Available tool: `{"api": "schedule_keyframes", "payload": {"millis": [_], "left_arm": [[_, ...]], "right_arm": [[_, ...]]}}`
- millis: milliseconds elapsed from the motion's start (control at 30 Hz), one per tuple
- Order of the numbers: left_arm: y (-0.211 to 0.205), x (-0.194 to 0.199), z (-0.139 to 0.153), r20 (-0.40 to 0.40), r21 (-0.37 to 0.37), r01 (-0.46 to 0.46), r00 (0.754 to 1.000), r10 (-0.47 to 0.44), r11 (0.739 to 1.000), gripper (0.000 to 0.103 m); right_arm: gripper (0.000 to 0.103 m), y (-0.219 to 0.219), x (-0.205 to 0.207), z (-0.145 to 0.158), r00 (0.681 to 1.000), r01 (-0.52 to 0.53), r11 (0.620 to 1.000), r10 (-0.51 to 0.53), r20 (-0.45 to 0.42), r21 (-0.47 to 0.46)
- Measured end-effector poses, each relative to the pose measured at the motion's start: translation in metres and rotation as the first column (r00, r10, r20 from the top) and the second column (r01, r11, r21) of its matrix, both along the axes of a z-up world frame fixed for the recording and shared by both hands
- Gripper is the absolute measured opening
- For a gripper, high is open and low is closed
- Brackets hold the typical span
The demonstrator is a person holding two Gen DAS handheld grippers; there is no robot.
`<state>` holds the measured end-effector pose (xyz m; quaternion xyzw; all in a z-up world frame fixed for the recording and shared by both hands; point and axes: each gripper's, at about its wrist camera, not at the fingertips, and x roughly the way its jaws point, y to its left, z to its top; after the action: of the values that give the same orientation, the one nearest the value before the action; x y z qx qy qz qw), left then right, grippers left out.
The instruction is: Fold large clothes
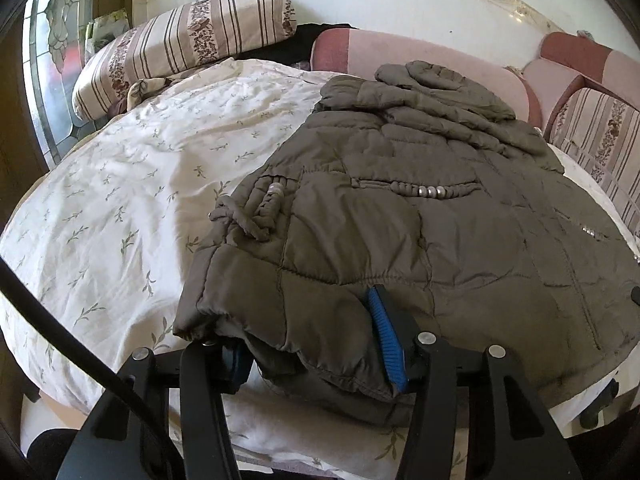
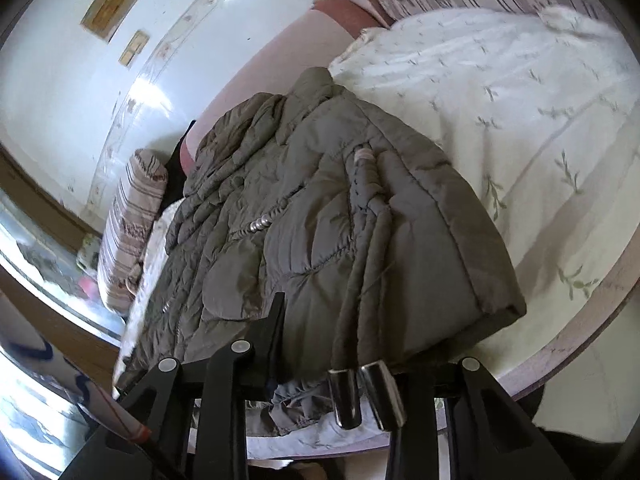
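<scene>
A grey-brown quilted jacket (image 1: 420,208) lies folded on a white bedspread with a leaf print (image 1: 120,184). My left gripper (image 1: 312,344) is shut on the jacket's near hem, which bunches between the blue-padded fingers (image 1: 386,340). In the right wrist view the same jacket (image 2: 320,220) lies lengthwise, and its drawcords with metal ends (image 2: 360,392) hang over the near edge. My right gripper (image 2: 352,360) is at the jacket's near edge. One finger (image 2: 276,320) rests on the fabric. The other finger is hidden, so I cannot tell if it grips.
A striped floral bolster (image 1: 184,44) lies at the far left of the bed. Pink cushions (image 1: 424,64) and a striped chair (image 1: 596,136) stand behind the jacket. The white wall is beyond. The bed's near edge (image 2: 580,336) curves just before the grippers.
</scene>
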<state>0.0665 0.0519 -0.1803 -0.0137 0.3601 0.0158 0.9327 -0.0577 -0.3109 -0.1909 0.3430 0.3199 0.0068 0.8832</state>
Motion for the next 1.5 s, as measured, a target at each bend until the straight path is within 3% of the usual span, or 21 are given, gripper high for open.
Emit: {"api": "schedule_keyframes", "payload": {"millis": [233, 367, 400, 467, 533, 633, 1267, 1500], "left_arm": [[0.002, 0.001, -0.002, -0.015, 0.005, -0.019, 1.0, 0.02, 1.0, 0.063], [0.002, 0.001, -0.002, -0.018, 0.012, -0.017, 1.0, 0.017, 1.0, 0.063], [0.0, 0.0, -0.002, -0.01, 0.029, -0.011, 1.0, 0.011, 1.0, 0.06], [-0.005, -0.002, 0.0, 0.0, 0.045, 0.011, 1.0, -0.011, 0.999, 0.049], [-0.01, -0.005, 0.002, 0.024, 0.077, 0.022, 0.999, -0.024, 0.997, 0.034], [-0.015, -0.011, 0.009, 0.065, 0.101, 0.032, 0.997, -0.038, 0.994, 0.022], [-0.017, -0.048, 0.034, 0.116, 0.076, 0.056, 0.991, -0.064, 0.996, 0.017], [-0.015, -0.039, 0.068, 0.172, 0.065, 0.081, 0.981, -0.091, 0.995, 0.017]], "right_arm": [[0.038, -0.003, 0.005, -0.009, 0.999, 0.005, 1.0, -0.004, -0.044, 0.021], [0.038, -0.002, 0.006, -0.008, 0.998, 0.008, 1.0, -0.008, -0.059, 0.006], [0.038, -0.001, 0.006, -0.007, 0.998, 0.009, 1.0, -0.009, -0.058, 0.005], [0.026, 0.0, 0.005, -0.005, 0.999, 0.007, 1.0, -0.007, -0.039, 0.001], [0.021, 0.003, 0.004, 0.001, 1.0, 0.007, 1.0, -0.007, -0.016, -0.022], [0.018, 0.007, 0.002, 0.011, 1.0, 0.011, 0.998, -0.01, 0.004, -0.058], [0.015, -0.004, -0.034, 0.044, 0.998, -0.011, 0.999, 0.013, 0.058, -0.042], [0.015, -0.009, -0.023, 0.075, 0.993, -0.046, 0.997, 0.051, 0.109, -0.056]]}}
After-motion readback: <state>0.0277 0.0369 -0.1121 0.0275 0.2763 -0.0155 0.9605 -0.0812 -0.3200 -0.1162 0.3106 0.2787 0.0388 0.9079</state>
